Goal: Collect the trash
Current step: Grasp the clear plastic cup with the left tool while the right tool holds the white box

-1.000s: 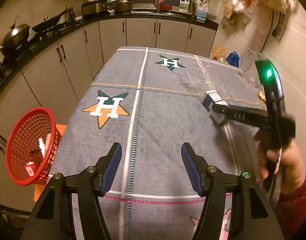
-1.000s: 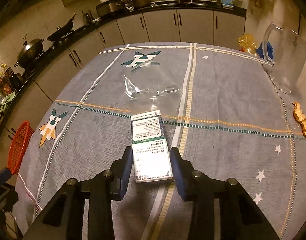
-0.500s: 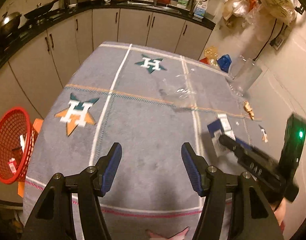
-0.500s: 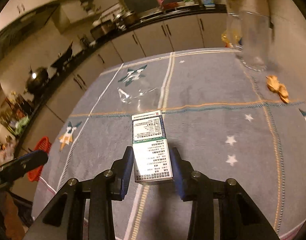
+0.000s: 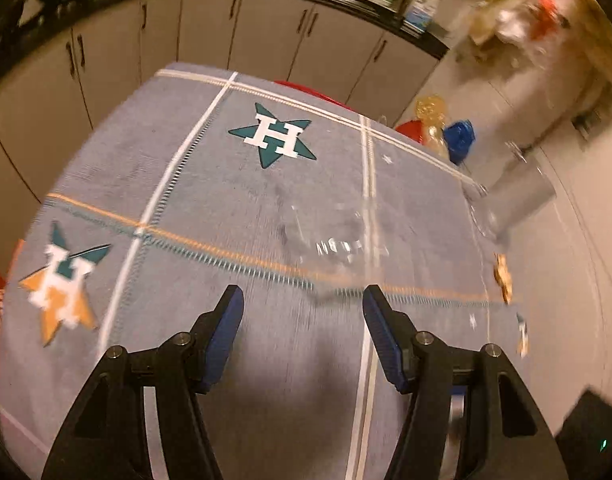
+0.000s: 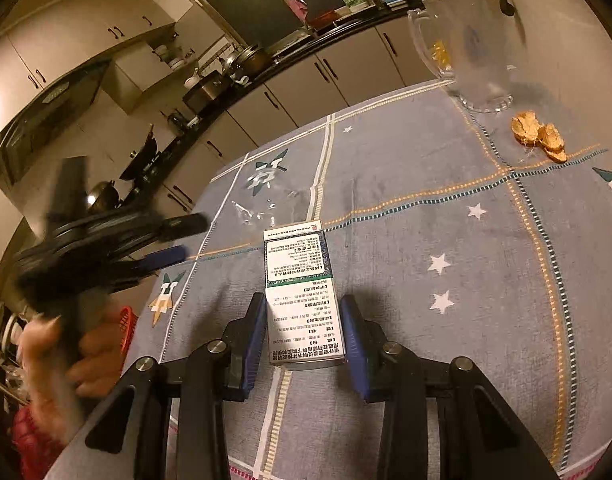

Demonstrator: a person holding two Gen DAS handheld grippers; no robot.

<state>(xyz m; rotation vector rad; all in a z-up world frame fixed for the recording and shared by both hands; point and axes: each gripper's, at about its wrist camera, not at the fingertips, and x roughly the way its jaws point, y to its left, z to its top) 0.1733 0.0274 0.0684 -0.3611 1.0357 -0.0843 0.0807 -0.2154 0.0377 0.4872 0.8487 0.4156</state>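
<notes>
Kitchen cabinets ringed a worktop (image 5: pixel 225 208) under a grey starred cloth. The right gripper (image 6: pixel 301 332) pinched a printed box (image 6: pixel 301 288) by its long sides, jaws pressed on its near half, apparently so it could be carried off as trash; whether it was clear of the cloth could not be told. The left gripper (image 5: pixel 301 316) had its jaws spread and empty, aimed at a clear wrapper (image 5: pixel 330 236) lying on the cloth just ahead of them. A basket (image 6: pixel 127 328) showed past the worktop edge.
</notes>
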